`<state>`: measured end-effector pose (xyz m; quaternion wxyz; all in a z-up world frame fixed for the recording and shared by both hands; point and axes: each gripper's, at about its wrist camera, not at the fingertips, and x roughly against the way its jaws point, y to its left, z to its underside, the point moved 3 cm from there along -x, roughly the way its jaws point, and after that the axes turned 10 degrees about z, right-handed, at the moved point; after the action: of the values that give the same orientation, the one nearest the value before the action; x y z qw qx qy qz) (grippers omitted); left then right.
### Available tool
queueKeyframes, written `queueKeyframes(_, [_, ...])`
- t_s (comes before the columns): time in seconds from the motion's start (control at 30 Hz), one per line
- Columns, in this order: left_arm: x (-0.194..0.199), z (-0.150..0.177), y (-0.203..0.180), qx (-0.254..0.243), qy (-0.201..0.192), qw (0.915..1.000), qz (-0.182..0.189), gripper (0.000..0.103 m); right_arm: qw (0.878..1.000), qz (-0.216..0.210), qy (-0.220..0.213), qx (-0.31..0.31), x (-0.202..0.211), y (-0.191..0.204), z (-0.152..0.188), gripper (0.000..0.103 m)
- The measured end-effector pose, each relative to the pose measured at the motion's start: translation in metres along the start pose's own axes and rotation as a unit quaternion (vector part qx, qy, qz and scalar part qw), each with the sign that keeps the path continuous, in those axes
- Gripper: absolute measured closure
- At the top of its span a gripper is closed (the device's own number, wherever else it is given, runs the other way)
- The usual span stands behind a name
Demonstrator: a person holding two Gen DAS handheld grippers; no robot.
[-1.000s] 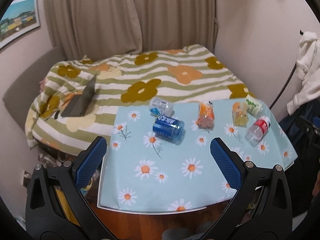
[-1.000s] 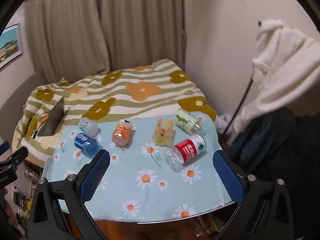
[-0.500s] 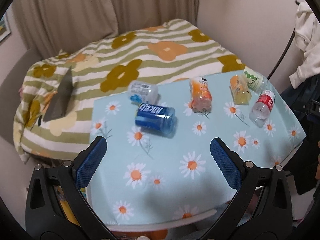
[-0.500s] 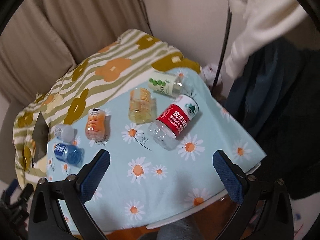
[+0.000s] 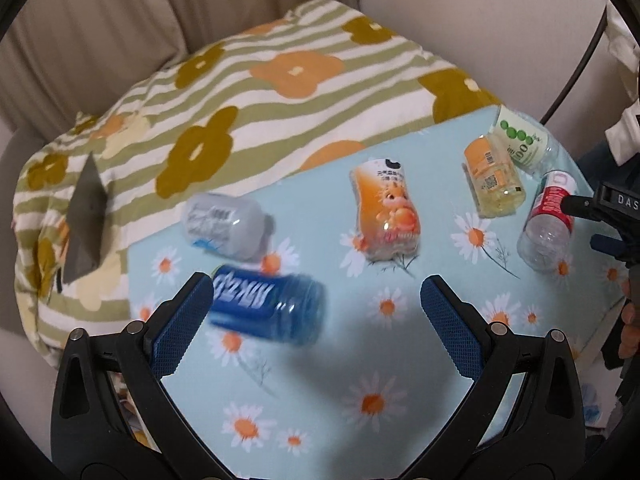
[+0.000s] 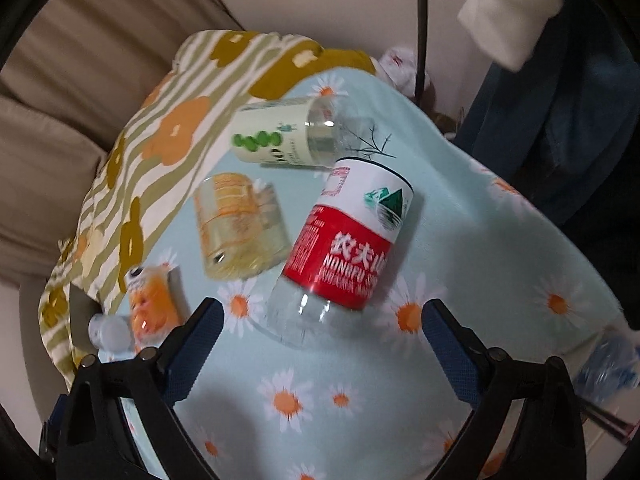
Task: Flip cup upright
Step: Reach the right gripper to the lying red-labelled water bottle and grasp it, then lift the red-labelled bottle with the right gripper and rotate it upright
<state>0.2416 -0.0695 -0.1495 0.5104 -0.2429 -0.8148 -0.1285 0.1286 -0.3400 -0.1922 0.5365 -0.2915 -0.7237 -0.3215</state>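
Several cut-bottle cups lie on their sides on the daisy tablecloth (image 5: 360, 360). My left gripper (image 5: 316, 300) is open just above the blue cup (image 5: 266, 306), whose left end sits by my left finger. A grey cup (image 5: 224, 224), an orange cup (image 5: 384, 208), a yellow cup (image 5: 494, 178), a green-dotted cup (image 5: 522, 144) and a red-labelled cup (image 5: 550, 216) lie beyond. My right gripper (image 6: 320, 320) is open, close over the red-labelled cup (image 6: 344, 256), with the yellow cup (image 6: 240, 228) and green-dotted cup (image 6: 288, 136) behind it.
A flower-striped quilt (image 5: 240, 92) covers the bed behind the table, with a dark laptop (image 5: 86, 220) on it. Curtains hang at the back. White and dark clothes (image 6: 560, 60) hang to the right of the table by a black pole (image 6: 420, 20).
Both grippers have moved forward and down toward the table. The blue cup now sits at my left gripper's fingers and the red-labelled cup at my right gripper's fingers. Both stayed open.
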Motion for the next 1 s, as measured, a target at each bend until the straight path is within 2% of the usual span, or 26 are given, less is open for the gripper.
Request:
queueKeyframes(0.17, [-0.035,-0.017,-0.01,-0.016,0.033,0.9993,0.011,0.0,0.999,0.0,0.029,-0.032,-0.031,-0.001,-0.014,0.015])
queueKeyframes(0.33, [-0.061,-0.029,-0.02,-0.032,0.057,0.9977,0.019,0.0,0.996,-0.002,0.058,-0.068,-0.053,-0.007,-0.016,0.017])
queueKeyframes(0.43, [-0.068,-0.036,-0.024,-0.035,0.063,0.9972,0.022,0.0,0.994,-0.006,0.074,-0.083,-0.059,-0.009,-0.014,0.024])
queueKeyframes(0.6, [-0.076,-0.043,-0.025,-0.036,0.067,0.9967,0.028,0.0,0.994,-0.006,0.072,-0.08,-0.057,-0.007,-0.018,0.04])
queueKeyframes(0.83, [-0.074,-0.044,-0.023,-0.033,0.063,0.997,0.031,0.0,0.995,-0.007,0.072,-0.074,-0.056,-0.006,-0.02,0.042])
queueKeyframes(1.0, [-0.06,-0.04,-0.017,-0.018,0.047,0.9984,0.027,0.0,0.996,-0.01,0.063,-0.058,-0.047,-0.003,-0.019,0.043])
